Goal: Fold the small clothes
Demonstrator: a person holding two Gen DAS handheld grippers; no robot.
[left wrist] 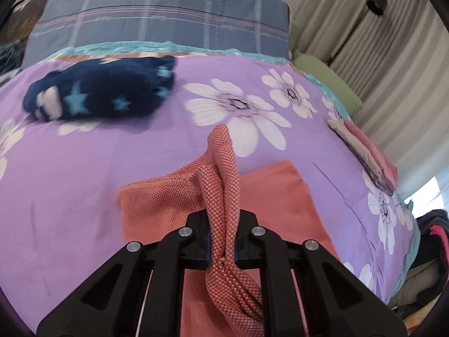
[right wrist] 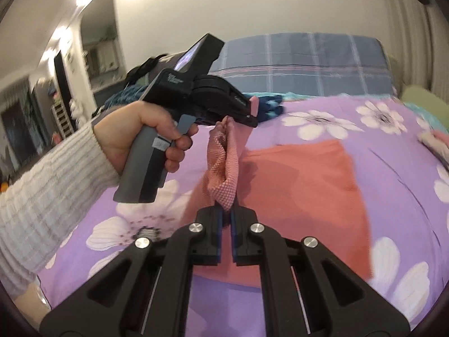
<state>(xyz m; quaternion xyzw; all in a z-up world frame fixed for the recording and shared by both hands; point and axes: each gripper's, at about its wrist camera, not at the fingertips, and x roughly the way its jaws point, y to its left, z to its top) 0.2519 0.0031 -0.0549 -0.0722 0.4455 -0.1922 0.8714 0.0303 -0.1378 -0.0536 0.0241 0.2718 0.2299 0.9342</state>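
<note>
— Right, where's the coral garment (left wrist: 275, 196)?
— Middle of the bed (left wrist: 70, 185), one edge lifted and strung between both grippers, body lying flat beyond.
— Grips?
— Left gripper (left wrist: 221, 241) clamped on a bunched fold; right gripper (right wrist: 226, 219) pinched on the cloth's tip.
— Nearer hand?
— Neither; shared hem.
— Count?
— One coral piece, one navy starred bundle (left wrist: 101, 87) near the pillow (left wrist: 168, 14), one folded stack (left wrist: 367, 151) at the right edge.

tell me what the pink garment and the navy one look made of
Pink garment: looks like a knit mesh or waffle fabric, matte; a fine dotted grid shows on the gathered edge. Navy garment: probably soft fleece or plush, with a fuzzy, blurred surface and light blue stars.
</note>
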